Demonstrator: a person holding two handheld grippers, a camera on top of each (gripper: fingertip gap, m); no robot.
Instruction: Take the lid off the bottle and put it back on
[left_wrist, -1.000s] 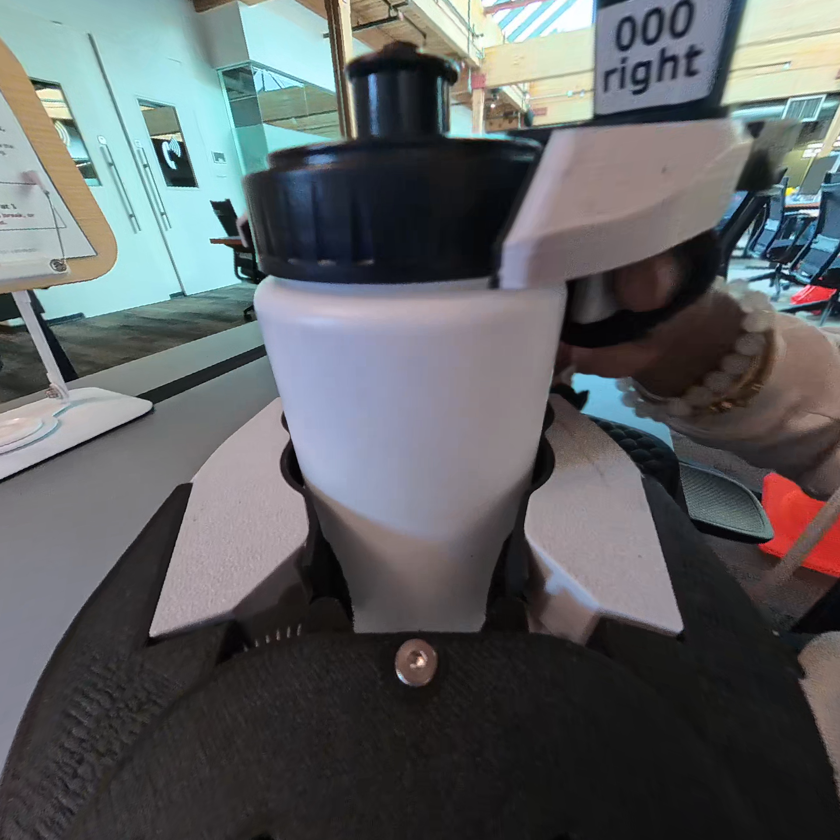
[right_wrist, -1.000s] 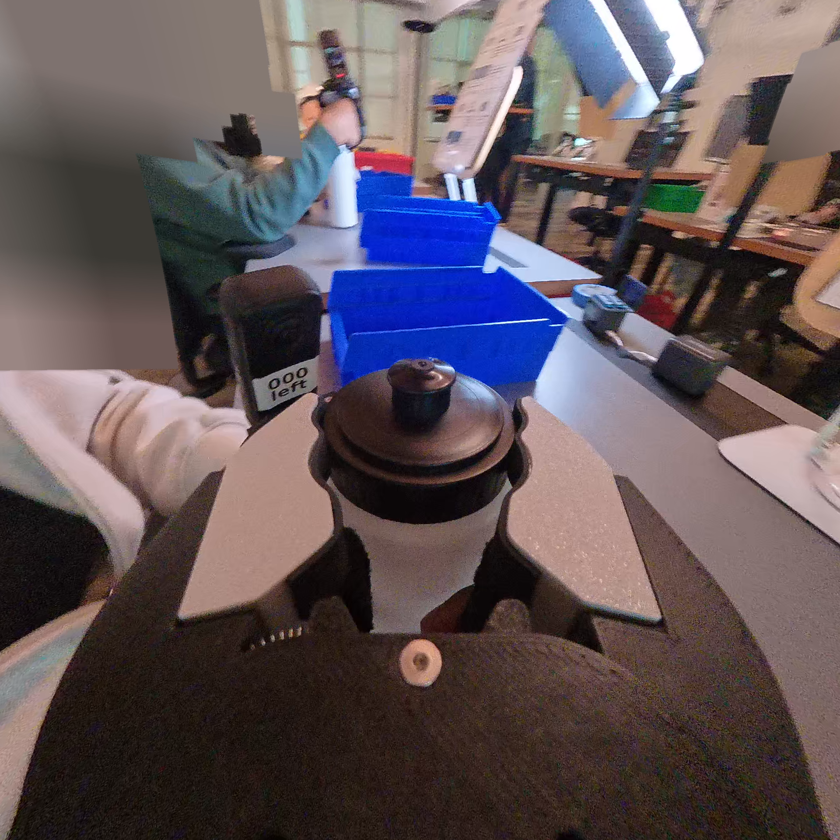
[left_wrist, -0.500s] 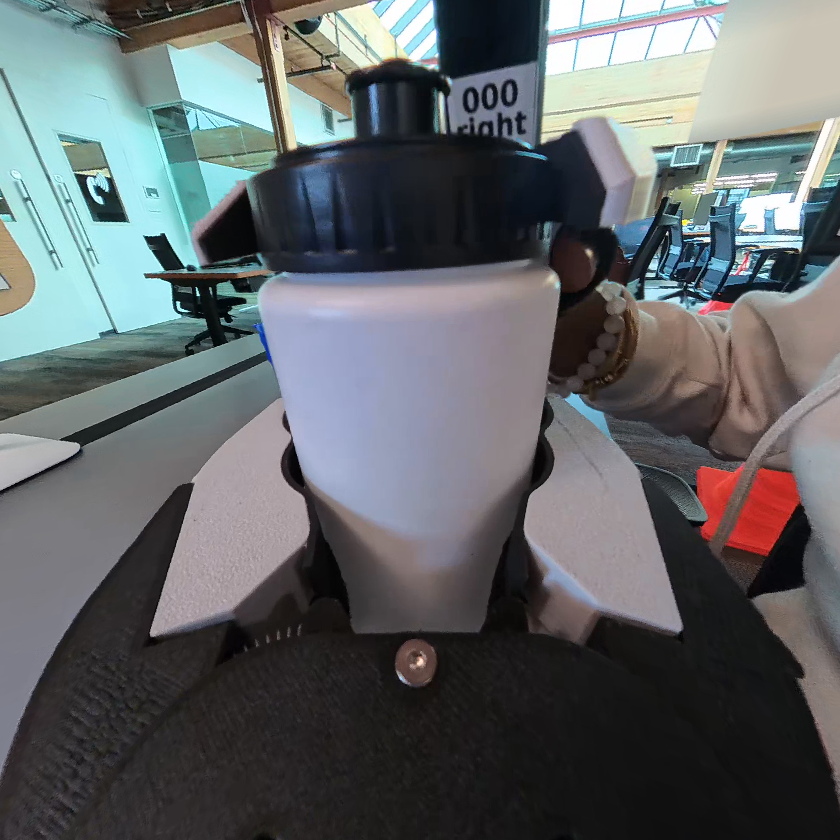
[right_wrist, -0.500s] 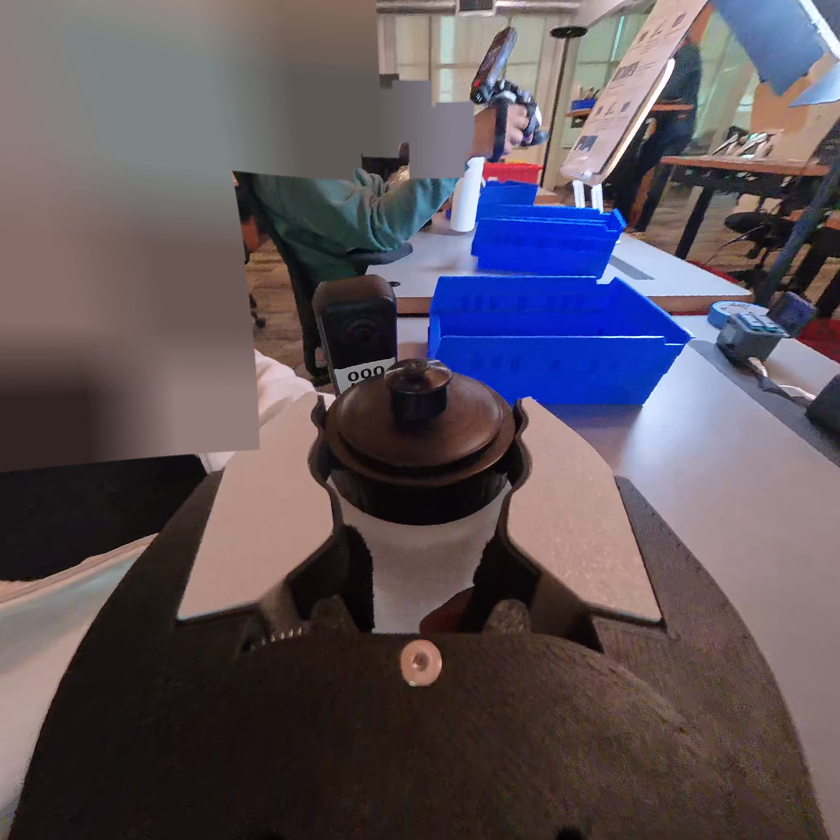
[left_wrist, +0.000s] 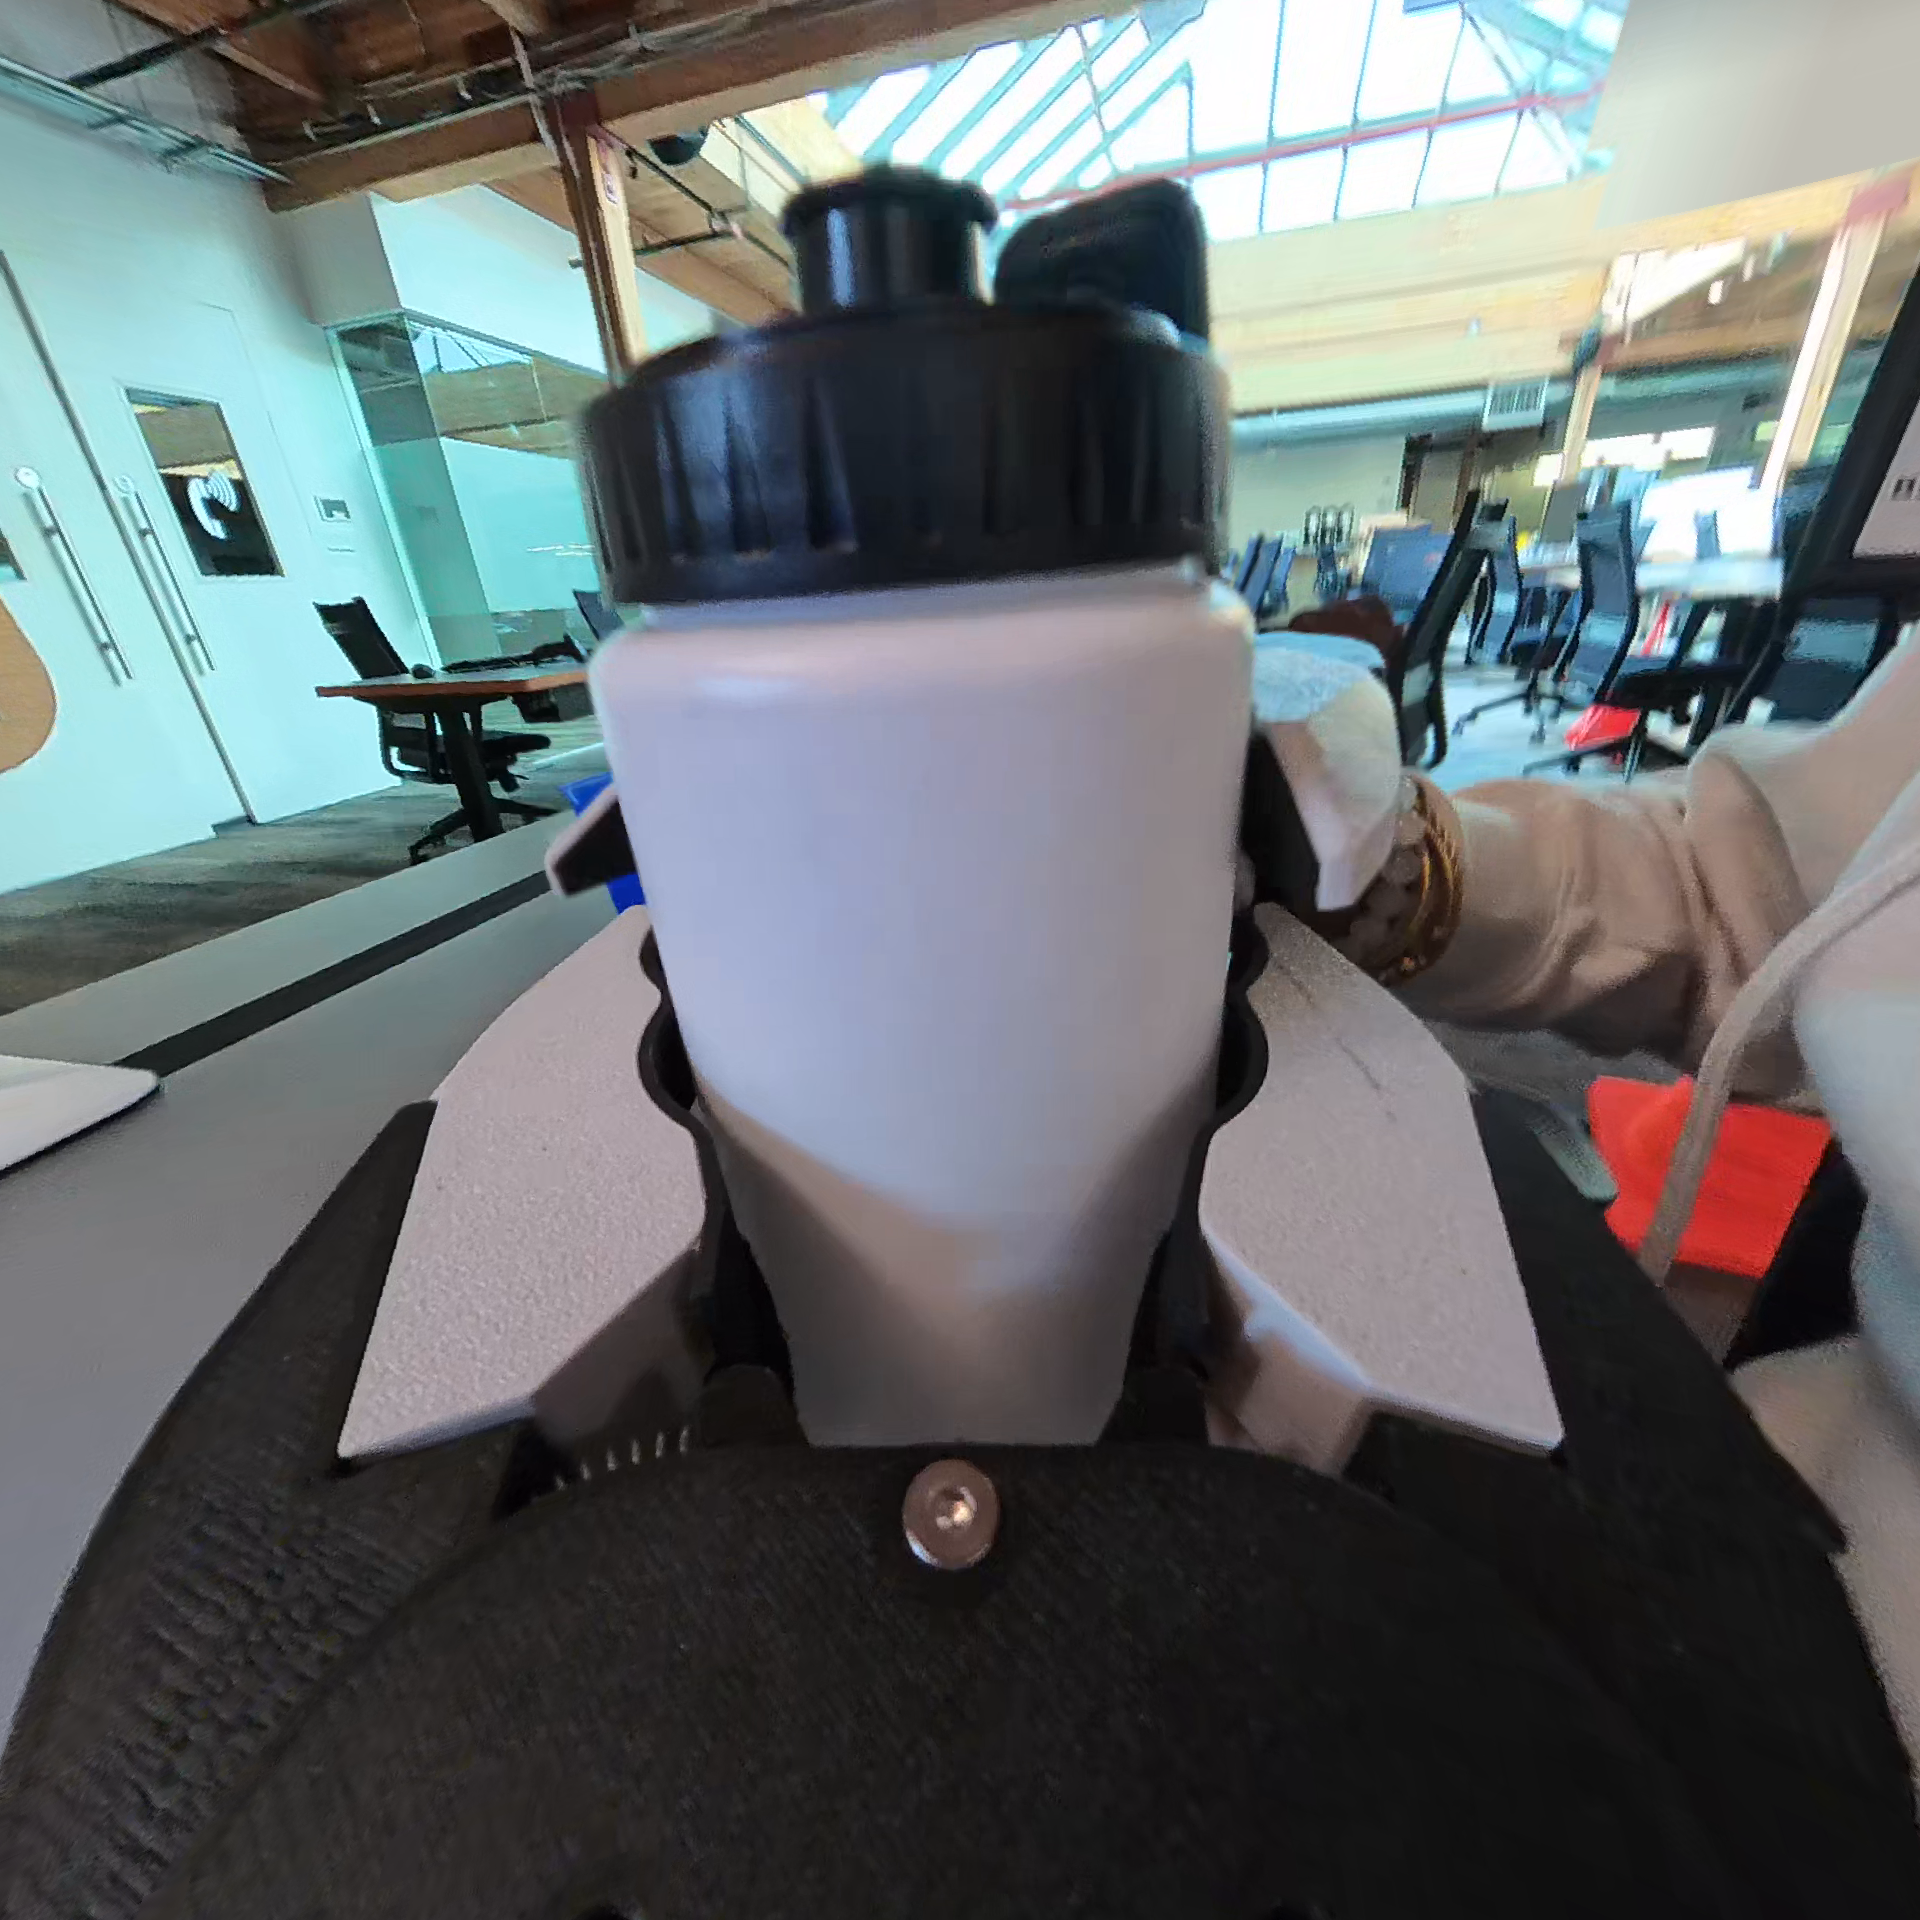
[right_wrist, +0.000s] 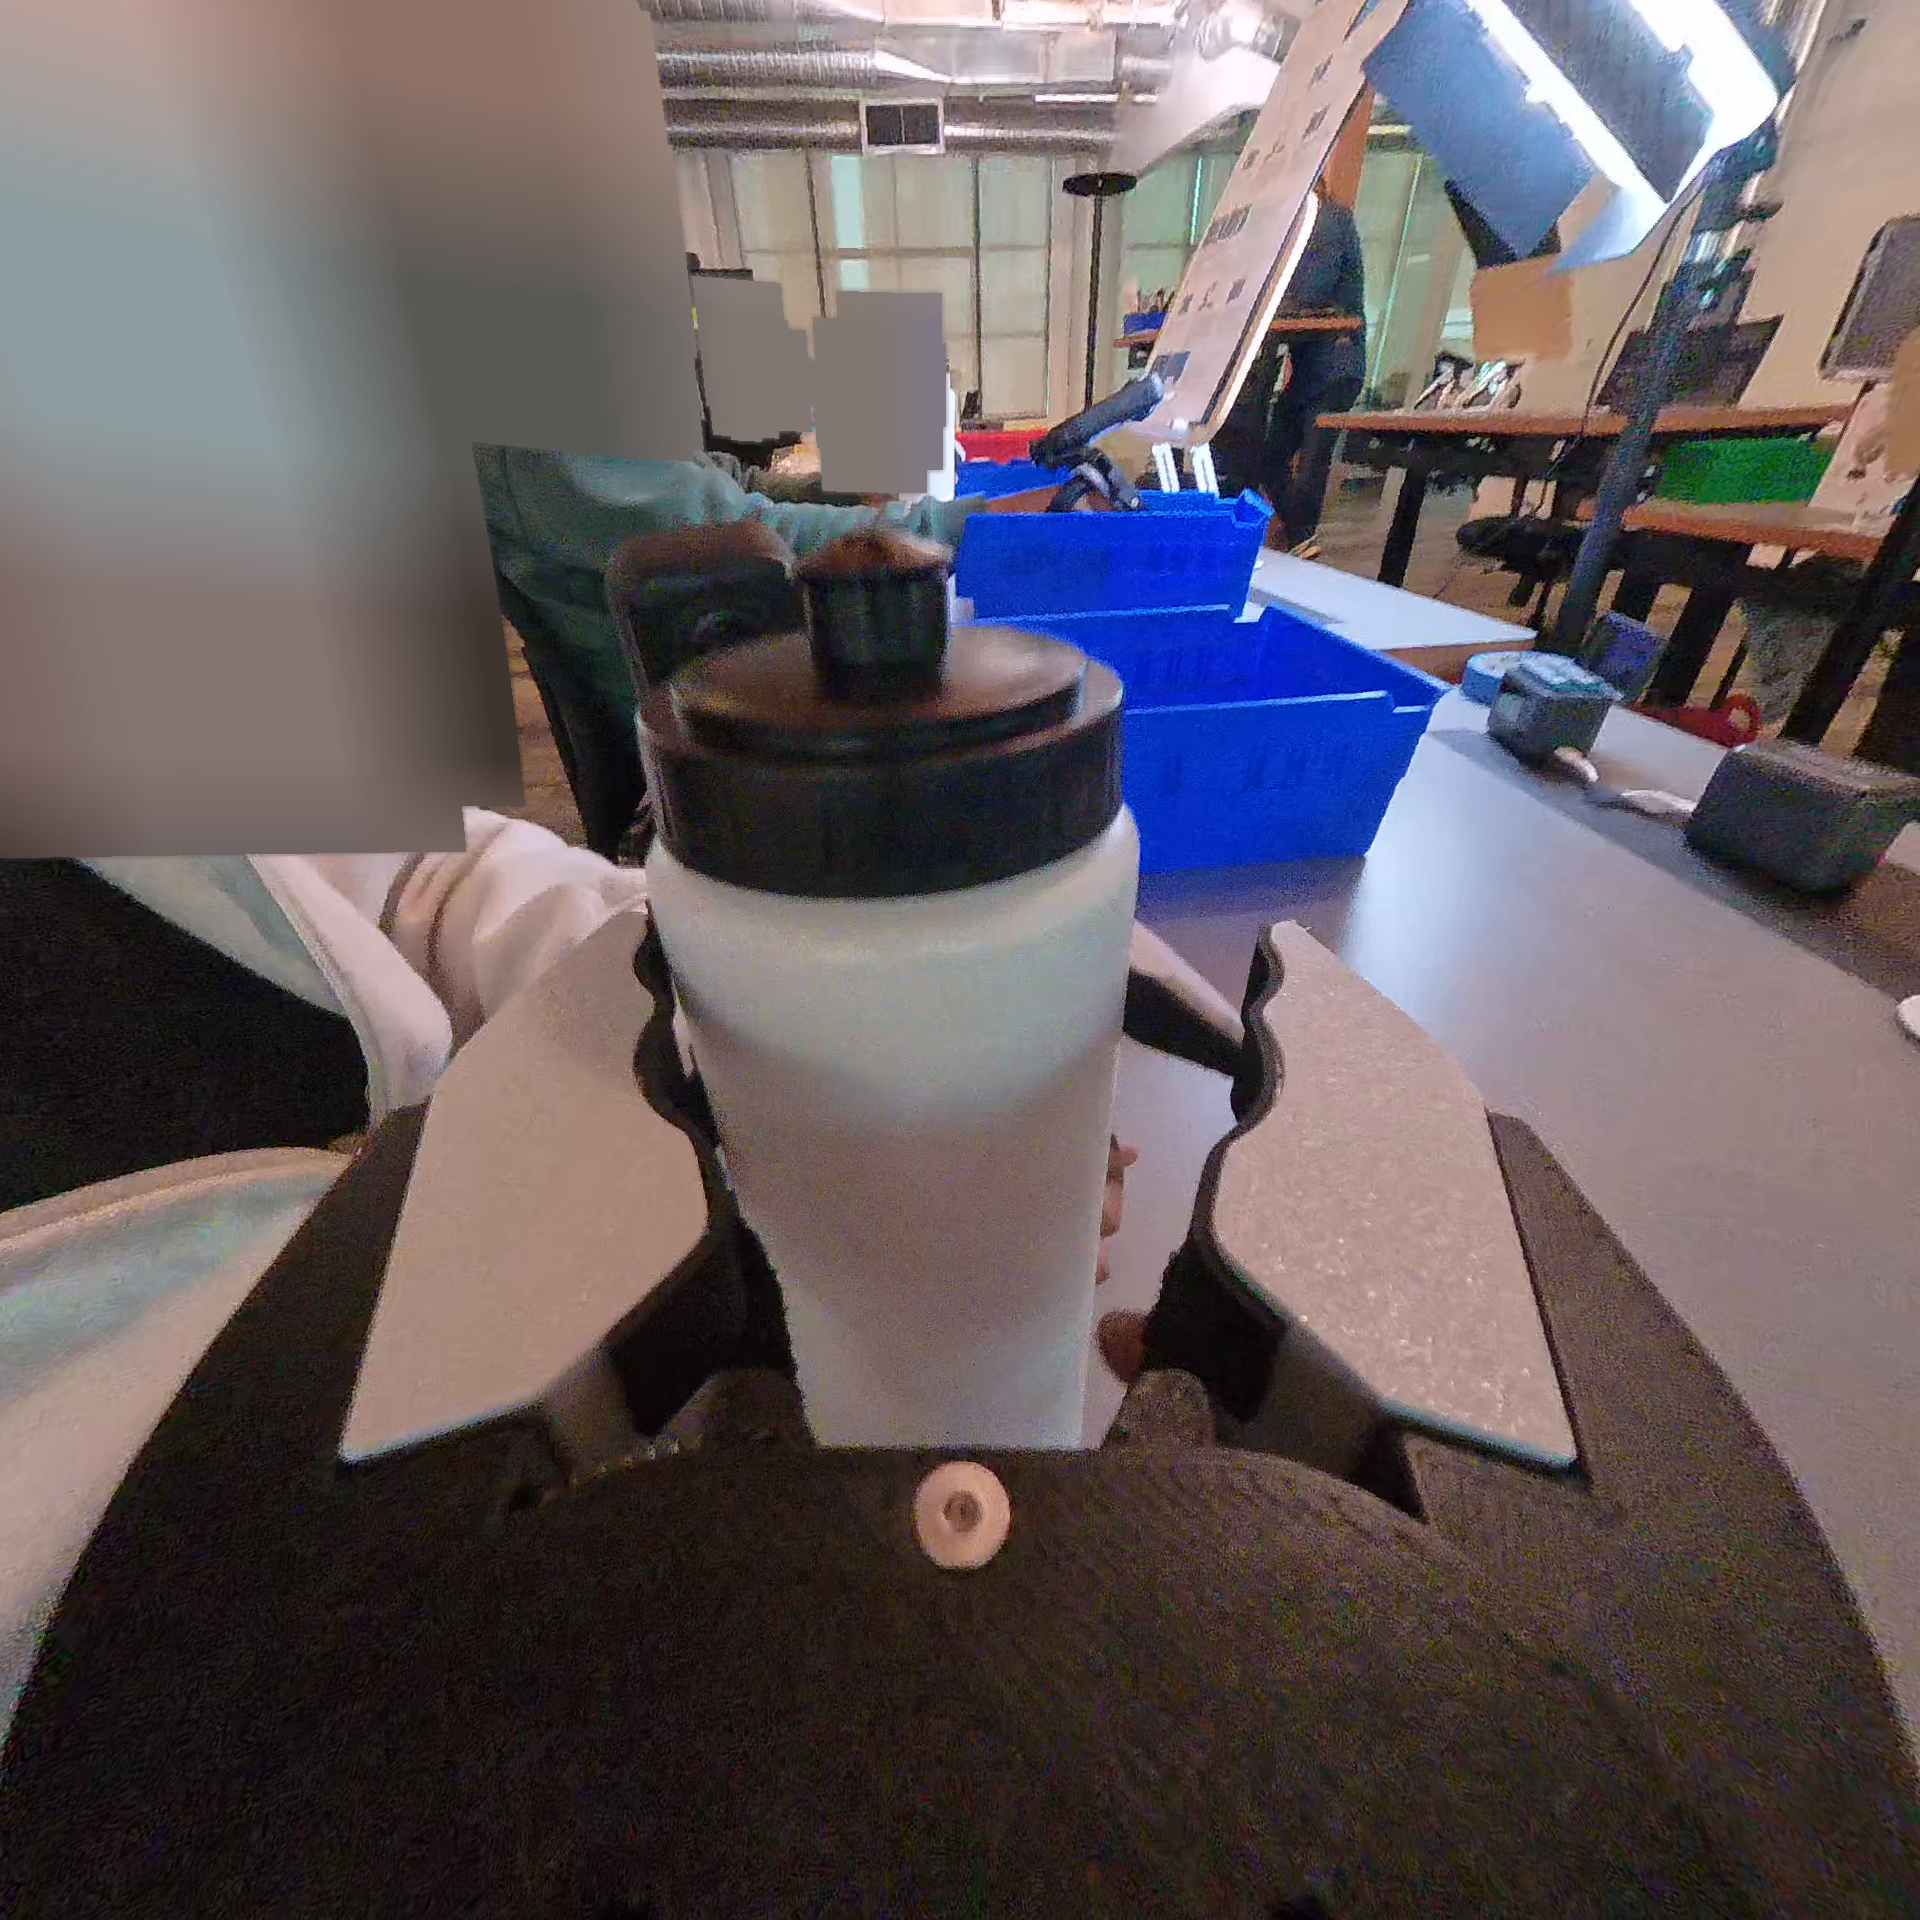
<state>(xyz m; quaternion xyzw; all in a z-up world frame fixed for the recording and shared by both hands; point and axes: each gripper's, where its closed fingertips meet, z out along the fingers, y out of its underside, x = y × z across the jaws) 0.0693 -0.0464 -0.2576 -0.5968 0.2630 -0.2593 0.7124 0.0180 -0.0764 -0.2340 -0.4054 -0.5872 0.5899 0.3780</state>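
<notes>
Gripping the white bottle (left_wrist: 935, 935) low on its body, the left gripper (left_wrist: 951, 1174) is seen in the left wrist view with both fingers pressed to its sides. The black lid (left_wrist: 904, 468) is seated at 12 o'clock. The right gripper's fingertips (left_wrist: 582, 857) show at 9 and 3 o'clock behind the bottle.

In the right wrist view, the right gripper (right_wrist: 951, 1122) is spread: the bottle is touched or nearly so at 9 o'clock, a clear gap at 3 o'clock. Blue bins (right_wrist: 1268, 748) lie at 1 o'clock on the grey table (right_wrist: 1558, 1039). This gap is hidden from the left view.

Risk judged: if the lid is only part-threaded, it may work loose.
</notes>
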